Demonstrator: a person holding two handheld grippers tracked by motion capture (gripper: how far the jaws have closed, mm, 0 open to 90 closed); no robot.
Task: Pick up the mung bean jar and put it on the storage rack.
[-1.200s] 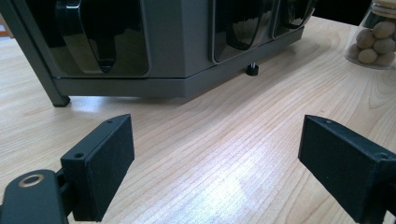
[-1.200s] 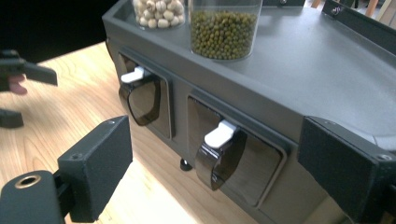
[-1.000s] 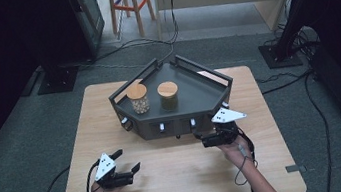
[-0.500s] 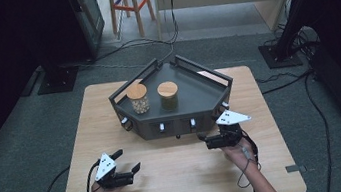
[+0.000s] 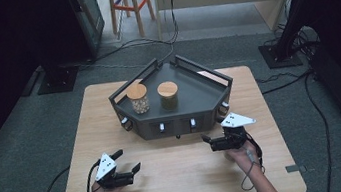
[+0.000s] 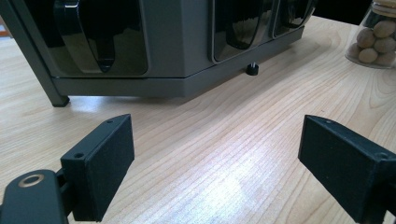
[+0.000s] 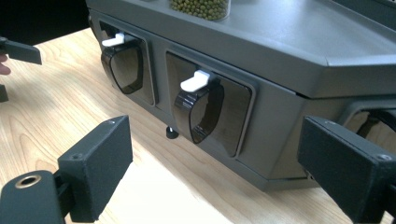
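A dark grey dispenser unit (image 5: 194, 100) stands mid-table with two cork-lidded jars on its top: one of pale round nuts (image 5: 138, 99), one of green beans (image 5: 168, 95). My left gripper (image 5: 128, 161) rests open near the table's front left, bare wood between its jaws (image 6: 215, 140). To the right, my right gripper (image 5: 207, 142) is open just in front of the unit's front right corner. Its jaws (image 7: 212, 144) frame a dark dispenser spout with a white lever (image 7: 198, 80), with nothing between them. A second lever (image 7: 114, 39) sits further left.
A glass jar of round nuts (image 6: 376, 37) stands on the wood at the top right of the left gripper view. The unit has small black feet (image 6: 252, 69). Cables trail from both grippers. A stool (image 5: 131, 0) and stands lie beyond the table.
My right gripper has drifted a little back from the unit toward the table's near edge. The left gripper has stayed put, and both pairs of jaws are as wide as before.
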